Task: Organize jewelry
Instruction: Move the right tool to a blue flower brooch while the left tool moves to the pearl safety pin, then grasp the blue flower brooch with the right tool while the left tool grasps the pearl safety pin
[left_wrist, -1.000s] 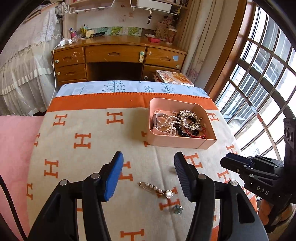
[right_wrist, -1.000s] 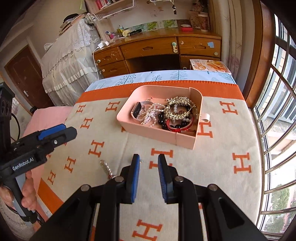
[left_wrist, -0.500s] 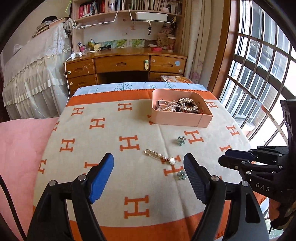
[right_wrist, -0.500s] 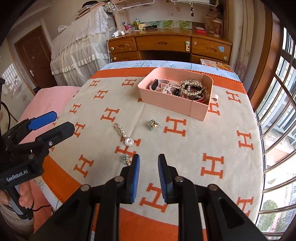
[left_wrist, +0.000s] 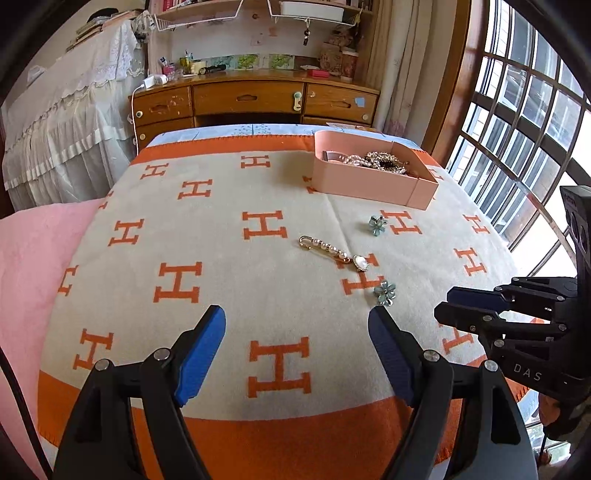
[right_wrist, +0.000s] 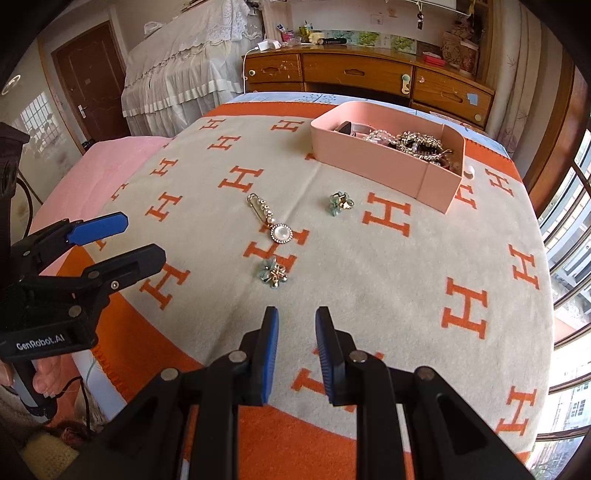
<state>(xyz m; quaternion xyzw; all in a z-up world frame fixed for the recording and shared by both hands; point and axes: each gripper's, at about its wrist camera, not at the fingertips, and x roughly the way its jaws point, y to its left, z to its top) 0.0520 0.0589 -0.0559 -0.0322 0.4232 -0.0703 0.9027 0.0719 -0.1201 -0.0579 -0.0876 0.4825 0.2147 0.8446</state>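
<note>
A pink box (left_wrist: 362, 181) (right_wrist: 369, 162) holding several bracelets and pearls stands at the far right of the H-patterned blanket (left_wrist: 229, 295). In front of it lie a gold pearl pin (left_wrist: 334, 253) (right_wrist: 271, 219) and two teal flower pieces, one near the box (left_wrist: 376, 224) (right_wrist: 339, 202) and one nearer me (left_wrist: 385, 291) (right_wrist: 273, 273). My left gripper (left_wrist: 295, 314) (right_wrist: 142, 236) hangs wide open over the blanket's front, holding nothing. My right gripper (right_wrist: 296, 314) (left_wrist: 445, 304) hovers just short of the nearer flower, its jaws a narrow gap apart with nothing between them.
A wooden desk with drawers (left_wrist: 251, 98) stands behind the bed. A white lace cover (left_wrist: 66, 122) drapes furniture at the left, and a pink sheet (left_wrist: 33, 258) borders the blanket. Barred windows (left_wrist: 517, 129) fill the right. A hand (right_wrist: 44, 373) grips the left tool's handle.
Both grippers have drawn back from the pink box toward the blanket's front edge and sunk lower. The left jaws have spread wider. Both flower pieces have come into view.
</note>
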